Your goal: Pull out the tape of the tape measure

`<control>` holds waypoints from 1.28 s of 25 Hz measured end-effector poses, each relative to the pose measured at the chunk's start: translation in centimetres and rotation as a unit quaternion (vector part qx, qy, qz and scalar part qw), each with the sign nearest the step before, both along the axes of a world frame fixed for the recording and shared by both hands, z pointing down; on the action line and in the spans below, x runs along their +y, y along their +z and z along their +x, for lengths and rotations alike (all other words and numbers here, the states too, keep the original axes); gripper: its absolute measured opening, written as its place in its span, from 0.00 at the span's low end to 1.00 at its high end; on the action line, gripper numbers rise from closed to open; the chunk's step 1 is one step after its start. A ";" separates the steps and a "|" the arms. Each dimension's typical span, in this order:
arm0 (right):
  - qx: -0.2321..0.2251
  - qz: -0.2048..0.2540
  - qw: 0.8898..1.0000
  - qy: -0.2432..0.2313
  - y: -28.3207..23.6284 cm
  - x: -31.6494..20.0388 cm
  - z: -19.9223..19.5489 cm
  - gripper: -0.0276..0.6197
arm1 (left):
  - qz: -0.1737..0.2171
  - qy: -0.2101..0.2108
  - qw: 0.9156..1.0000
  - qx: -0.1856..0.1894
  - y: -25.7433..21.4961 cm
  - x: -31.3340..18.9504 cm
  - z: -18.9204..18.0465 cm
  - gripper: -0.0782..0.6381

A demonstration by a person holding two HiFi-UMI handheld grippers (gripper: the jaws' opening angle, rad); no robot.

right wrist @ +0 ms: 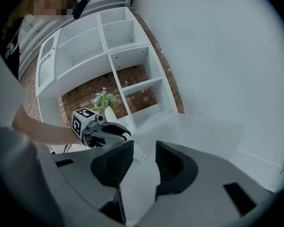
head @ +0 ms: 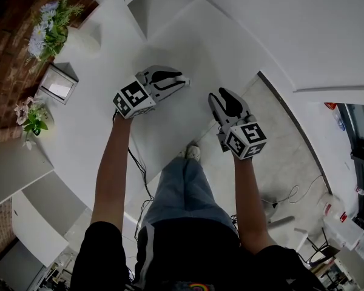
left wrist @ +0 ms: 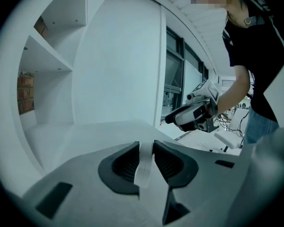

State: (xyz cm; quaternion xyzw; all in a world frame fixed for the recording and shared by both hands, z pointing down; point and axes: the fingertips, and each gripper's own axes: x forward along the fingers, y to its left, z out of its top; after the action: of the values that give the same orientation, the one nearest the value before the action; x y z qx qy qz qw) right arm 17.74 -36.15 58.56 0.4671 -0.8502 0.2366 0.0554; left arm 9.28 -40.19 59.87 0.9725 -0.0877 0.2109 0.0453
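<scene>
White tabletop (head: 79,123) is spreading beneath both grippers. Left gripper (left wrist: 146,145) is pinching a thin white tape strip (left wrist: 142,170); right gripper (right wrist: 144,146), to its right, is holding its jaws apart.

Both arms stretch forward, the left gripper (head: 181,79) pinching a white strip (left wrist: 144,167), the right gripper (head: 220,96) with jaws apart
</scene>
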 end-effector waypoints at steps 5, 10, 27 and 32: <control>0.024 0.010 1.000 -0.018 -1.3 0.4 -0.6 0.25 | 0.005 0.009 1.000 -0.004 -1.4 1.3 0.2 0.24; 0.083 0.015 0.993 -0.078 -3.0 0.9 -1.9 0.25 | 0.018 0.019 0.999 -0.038 -3.5 3.1 0.1 0.23; 0.443 0.006 0.798 -0.409 0.6 6.1 -8.2 0.30 | 0.065 0.044 0.995 -0.066 -8.7 10.6 0.0 0.22; 0.468 0.011 0.769 -0.436 1.4 6.8 -8.7 0.28 | 0.071 0.044 0.995 -0.062 -9.2 11.8 0.0 0.22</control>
State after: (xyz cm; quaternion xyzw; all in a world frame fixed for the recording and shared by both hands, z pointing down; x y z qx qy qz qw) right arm 8.99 -29.38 59.98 0.0996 -0.8341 -0.0702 0.5379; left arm 9.25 -28.37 50.71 0.9612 -0.0625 0.2659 -0.0385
